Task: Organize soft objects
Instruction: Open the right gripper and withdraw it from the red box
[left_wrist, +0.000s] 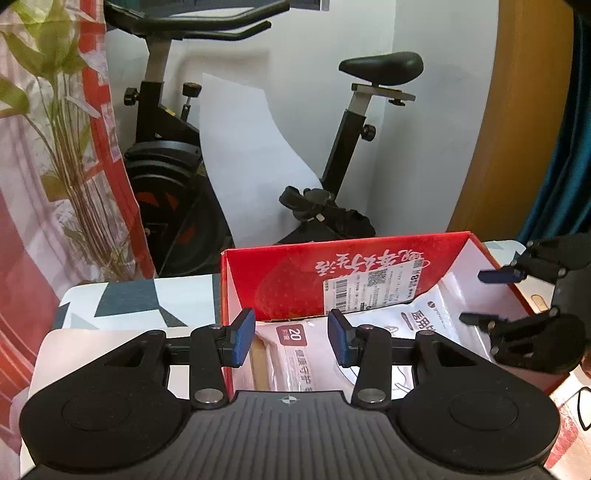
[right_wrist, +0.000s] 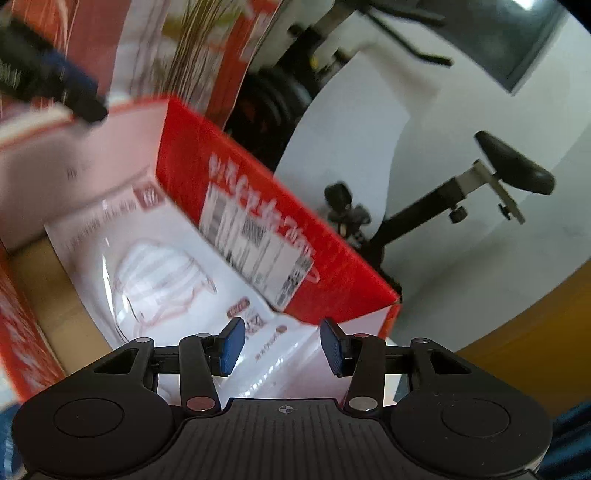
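Grippers, left (left_wrist: 291, 338) and right (right_wrist: 281, 345), hang wide and empty above the red box (left_wrist: 236, 284). Mask packets (right_wrist: 177, 266) lie inside. Placement looks finished; next likely calls for fetching another soft item.

Table (left_wrist: 122, 295) under a white cloth with grey-blue geometric patches; one open red cardboard box (left_wrist: 280, 273) standing on its right part, holding white packets (left_wrist: 295, 350).

A black exercise bike (left_wrist: 236, 147) stands against a pale wall (left_wrist: 436, 37), a white sheet (left_wrist: 255, 162) leaning behind its frame. A red-and-white curtain (left_wrist: 44, 221) hangs at left, a curved wooden panel (left_wrist: 517, 129) at right, under soft daylight
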